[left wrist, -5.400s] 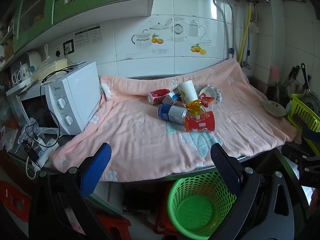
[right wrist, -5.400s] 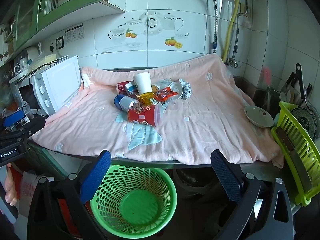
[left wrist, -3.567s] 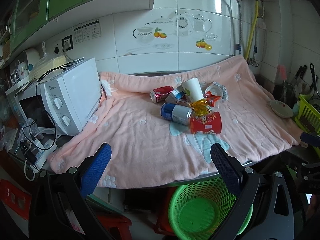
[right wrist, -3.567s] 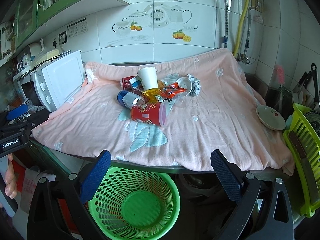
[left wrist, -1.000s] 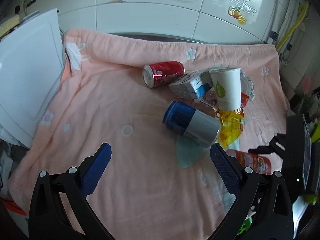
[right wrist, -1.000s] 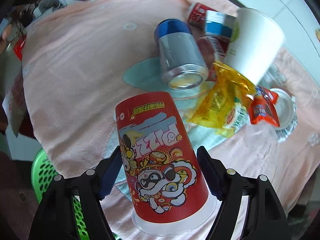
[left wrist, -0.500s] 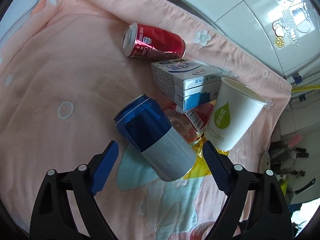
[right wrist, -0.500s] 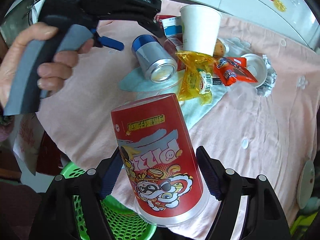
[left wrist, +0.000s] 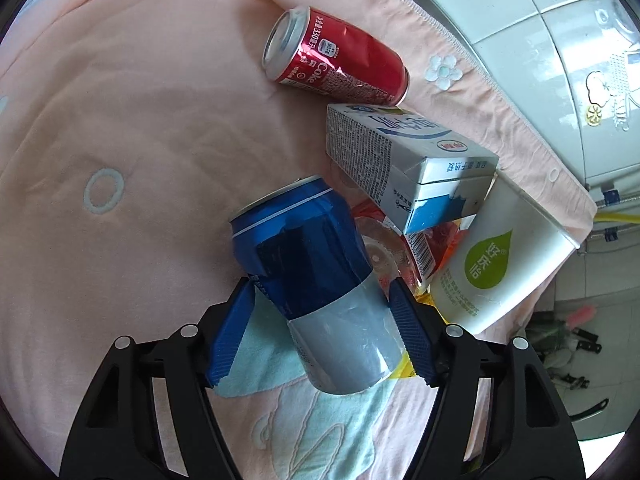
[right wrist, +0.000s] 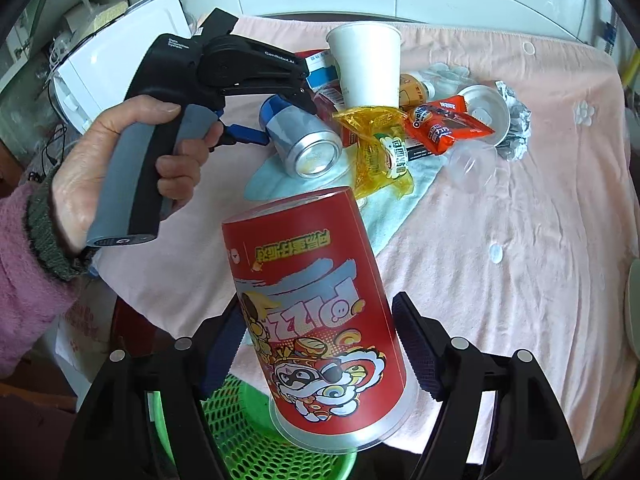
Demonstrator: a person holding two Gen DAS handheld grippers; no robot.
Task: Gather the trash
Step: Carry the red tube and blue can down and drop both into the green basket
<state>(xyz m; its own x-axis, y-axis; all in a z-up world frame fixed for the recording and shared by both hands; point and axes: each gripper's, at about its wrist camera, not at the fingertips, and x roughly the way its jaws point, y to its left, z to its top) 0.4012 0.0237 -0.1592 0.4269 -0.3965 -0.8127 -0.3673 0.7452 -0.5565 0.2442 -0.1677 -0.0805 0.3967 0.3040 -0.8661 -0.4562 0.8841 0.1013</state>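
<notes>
A blue and silver can [left wrist: 312, 264] lies on its side on the pink cloth [left wrist: 120, 120]. My left gripper [left wrist: 320, 336] straddles its silver end and its jaws are closing; the right pad touches the can, while a sliver of cloth shows beside the left pad. A tall red printed cup [right wrist: 312, 280] hangs upside down above the table's front edge, with my right gripper [right wrist: 316, 344] shut on it. The green basket [right wrist: 248, 440] is below that cup. A person's hand [right wrist: 120, 152] holds the left gripper's handle.
Behind the blue can lie a red cola can [left wrist: 340, 60], a milk carton [left wrist: 404, 156] and a white paper cup [left wrist: 496, 256]. A yellow wrapper [right wrist: 380, 152], an orange wrapper [right wrist: 444, 120] and a clear lid [right wrist: 476, 164] lie to the right. A white microwave [right wrist: 120, 40] stands at the left.
My left gripper came down over the blue can and its jaws narrowed around it. My right gripper lifted the red cup off the cloth and back over the basket.
</notes>
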